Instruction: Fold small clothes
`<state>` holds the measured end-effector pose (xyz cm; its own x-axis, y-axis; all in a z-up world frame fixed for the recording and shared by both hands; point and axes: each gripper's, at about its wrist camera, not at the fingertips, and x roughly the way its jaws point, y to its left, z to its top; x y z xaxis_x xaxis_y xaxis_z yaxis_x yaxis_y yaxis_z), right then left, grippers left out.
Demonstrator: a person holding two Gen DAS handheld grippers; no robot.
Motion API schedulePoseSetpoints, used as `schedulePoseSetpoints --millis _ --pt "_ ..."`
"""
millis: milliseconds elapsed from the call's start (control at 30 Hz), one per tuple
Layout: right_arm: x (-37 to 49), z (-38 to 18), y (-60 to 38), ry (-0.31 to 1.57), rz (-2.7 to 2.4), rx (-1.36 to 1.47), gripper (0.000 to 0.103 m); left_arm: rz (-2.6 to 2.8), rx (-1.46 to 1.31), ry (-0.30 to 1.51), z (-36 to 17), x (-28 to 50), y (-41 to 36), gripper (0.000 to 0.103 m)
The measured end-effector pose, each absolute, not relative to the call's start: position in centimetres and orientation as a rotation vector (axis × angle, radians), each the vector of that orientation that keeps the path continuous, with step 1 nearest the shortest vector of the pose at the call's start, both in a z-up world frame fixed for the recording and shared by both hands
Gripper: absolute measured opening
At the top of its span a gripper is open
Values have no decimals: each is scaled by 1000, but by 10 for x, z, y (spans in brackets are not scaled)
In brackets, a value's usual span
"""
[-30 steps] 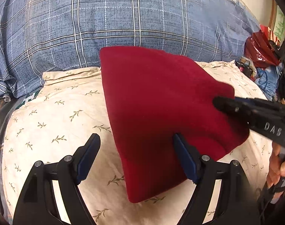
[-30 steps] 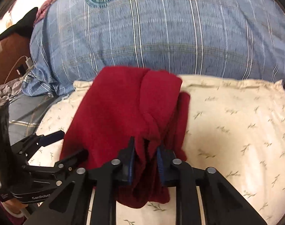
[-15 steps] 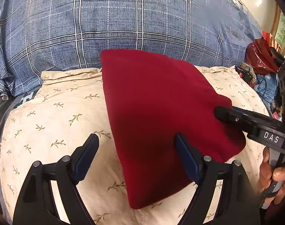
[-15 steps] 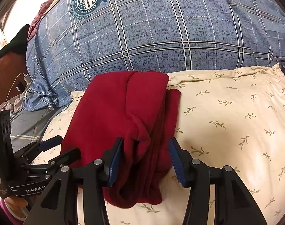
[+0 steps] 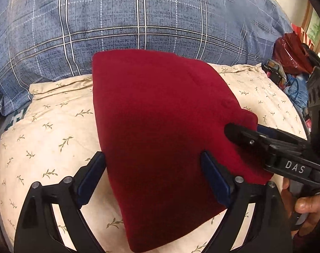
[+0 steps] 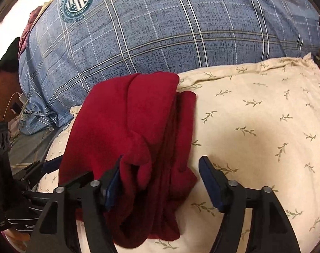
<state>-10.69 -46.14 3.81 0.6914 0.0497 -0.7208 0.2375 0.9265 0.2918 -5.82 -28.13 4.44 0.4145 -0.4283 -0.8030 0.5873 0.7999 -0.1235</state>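
Dark red garment (image 5: 160, 130), cream leaf-print pillow (image 6: 265, 126), blue plaid pillow (image 5: 138, 21).

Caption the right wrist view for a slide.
Right gripper, jaws just opened, straddles the folded red garment on a leaf-print pillow.

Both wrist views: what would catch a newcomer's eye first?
The folded red garment lies on a cream, leaf-printed pillow, bright against it. Behind both rises a big blue plaid pillow. The right claw has just been opening, with the garment's bunched edge between its jaws; the left claw straddles the near end, open.
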Motion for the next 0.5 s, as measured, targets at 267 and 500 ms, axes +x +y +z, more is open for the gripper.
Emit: schedulePoseSetpoints --millis 267,500 --pt "-98 29 -464 820 -73 439 79 -691 149 1017 35 -40 -281 99" --pt "-93 25 -464 814 -58 450 83 -728 103 1076 27 -26 -282 102"
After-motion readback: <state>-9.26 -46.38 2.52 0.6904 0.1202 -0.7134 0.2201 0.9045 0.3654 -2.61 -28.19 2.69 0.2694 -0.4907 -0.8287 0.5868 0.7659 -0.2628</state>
